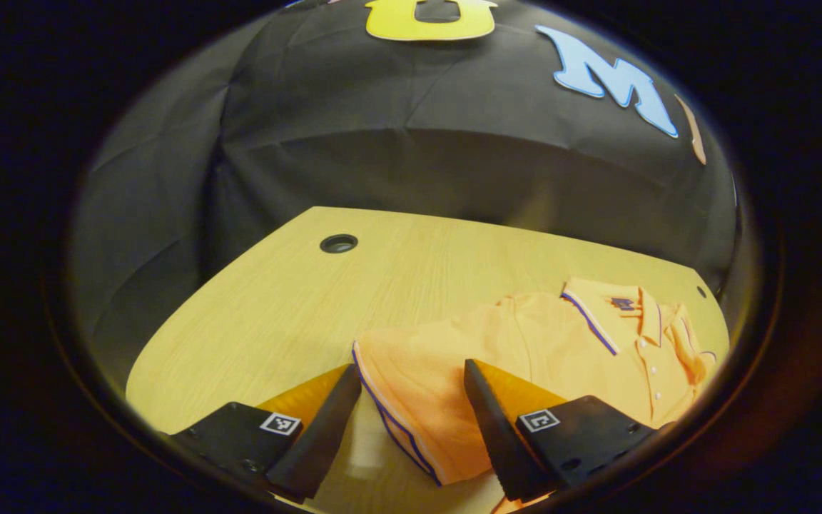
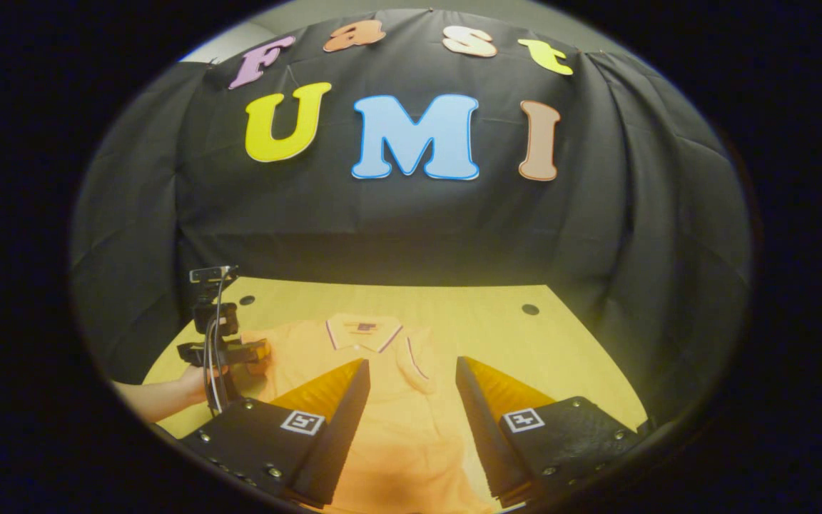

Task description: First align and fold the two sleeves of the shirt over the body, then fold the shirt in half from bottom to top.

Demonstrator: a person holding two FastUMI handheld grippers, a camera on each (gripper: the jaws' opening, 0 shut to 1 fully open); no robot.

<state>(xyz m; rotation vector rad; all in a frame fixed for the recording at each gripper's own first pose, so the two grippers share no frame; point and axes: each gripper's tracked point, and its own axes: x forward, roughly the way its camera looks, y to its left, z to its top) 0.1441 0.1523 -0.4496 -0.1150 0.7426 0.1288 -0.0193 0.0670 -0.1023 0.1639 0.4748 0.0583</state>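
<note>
**Orange shirt on a wooden table, both grippers spread wide**

An orange shirt (image 2: 382,385) lies flat on a pale wooden table (image 2: 525,343) inside a booth hung with black cloth (image 2: 632,214). The cloth drapes in folds behind the table and down both sides. The tabletop shows light grain and has small round holes near its far corners; one hole (image 1: 339,243) sits near the far edge in the left gripper view, another (image 2: 529,310) in the right gripper view.

The shirt's collar (image 2: 363,331) points toward the back wall, trimmed with a dark stripe. In the right gripper view one sleeve (image 2: 414,368) is already folded in over the body.

In the left gripper view the left gripper (image 1: 411,414) has its fingers released and wide apart, with the striped cuff of the other sleeve (image 1: 411,407) lying between them, gripped by neither. The collar (image 1: 618,314) lies off to the right.

The right gripper (image 2: 411,410) hangs over the lower body of the shirt, fingers parted and holding nothing. Farther off, a hand (image 2: 193,382) holds the left gripper at the shirt's sleeve edge.
</note>
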